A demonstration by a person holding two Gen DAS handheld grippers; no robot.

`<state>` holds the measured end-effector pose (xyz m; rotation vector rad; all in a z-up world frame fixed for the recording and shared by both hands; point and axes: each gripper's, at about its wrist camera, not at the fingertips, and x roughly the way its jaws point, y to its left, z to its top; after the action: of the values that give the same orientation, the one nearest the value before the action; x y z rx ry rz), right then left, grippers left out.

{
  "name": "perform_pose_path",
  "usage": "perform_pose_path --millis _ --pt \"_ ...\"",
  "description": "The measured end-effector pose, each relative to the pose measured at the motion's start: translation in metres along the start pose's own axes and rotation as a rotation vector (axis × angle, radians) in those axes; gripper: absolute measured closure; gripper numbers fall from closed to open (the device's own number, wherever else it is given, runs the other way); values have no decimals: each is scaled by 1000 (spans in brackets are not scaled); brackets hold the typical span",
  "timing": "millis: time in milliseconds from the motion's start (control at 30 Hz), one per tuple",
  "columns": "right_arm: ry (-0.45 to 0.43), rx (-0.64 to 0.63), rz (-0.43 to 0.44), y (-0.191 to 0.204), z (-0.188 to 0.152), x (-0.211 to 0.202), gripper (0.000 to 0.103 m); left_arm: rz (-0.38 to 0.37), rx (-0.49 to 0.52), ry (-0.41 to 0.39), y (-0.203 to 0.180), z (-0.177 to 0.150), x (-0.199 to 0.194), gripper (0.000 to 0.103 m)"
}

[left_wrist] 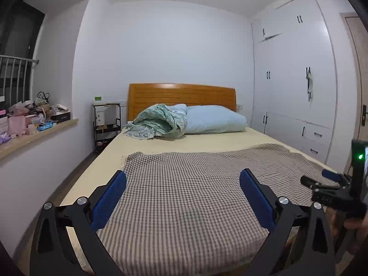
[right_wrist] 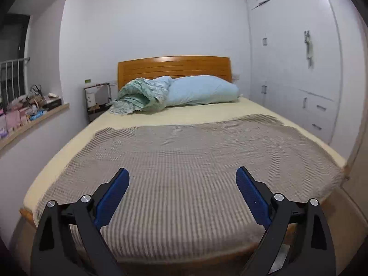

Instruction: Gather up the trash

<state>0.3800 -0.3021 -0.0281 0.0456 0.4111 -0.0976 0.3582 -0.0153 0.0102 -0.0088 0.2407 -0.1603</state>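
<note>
Both grippers hover over the foot of a bed. In the left wrist view my left gripper (left_wrist: 182,177) stands open above a checked blanket (left_wrist: 184,197), nothing between its blue pads. My right gripper (right_wrist: 182,176) is also wide open and empty over the same blanket (right_wrist: 184,151). From the left wrist view the right gripper (left_wrist: 322,179) shows at the far right edge, with a hand on its grip. No piece of trash shows on the bed. A cluttered window ledge (left_wrist: 41,133) at the left holds boxes, bags and wrappers (left_wrist: 47,125).
A rolled green quilt (left_wrist: 158,120) and a blue pillow (left_wrist: 214,119) lie by the wooden headboard (left_wrist: 181,94). A black bedside rack (left_wrist: 107,124) stands left of the bed. White wardrobe doors (left_wrist: 294,80) line the right wall. A floor strip (left_wrist: 69,179) runs between bed and ledge.
</note>
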Motion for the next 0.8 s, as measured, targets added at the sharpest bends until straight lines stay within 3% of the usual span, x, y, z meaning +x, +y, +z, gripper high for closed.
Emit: perform_pose_path --millis 233,367,433,567,800 --pt "-25 -140 -65 25 -35 -84 13 35 7 -68 -7 -16 -109 7" --pt "-53 -114 -35 34 -60 -128 13 7 -20 -127 -5 -35 -161 7" --pt "-47 -117 -13 40 -73 -146 13 28 4 -142 -8 -52 -182 7" --pt "-61 -86 19 45 -100 -180 13 31 -15 -101 -12 -83 -216 7" --pt "-78 -150 79 58 -135 -246 13 54 -28 6 -15 -132 -279 7"
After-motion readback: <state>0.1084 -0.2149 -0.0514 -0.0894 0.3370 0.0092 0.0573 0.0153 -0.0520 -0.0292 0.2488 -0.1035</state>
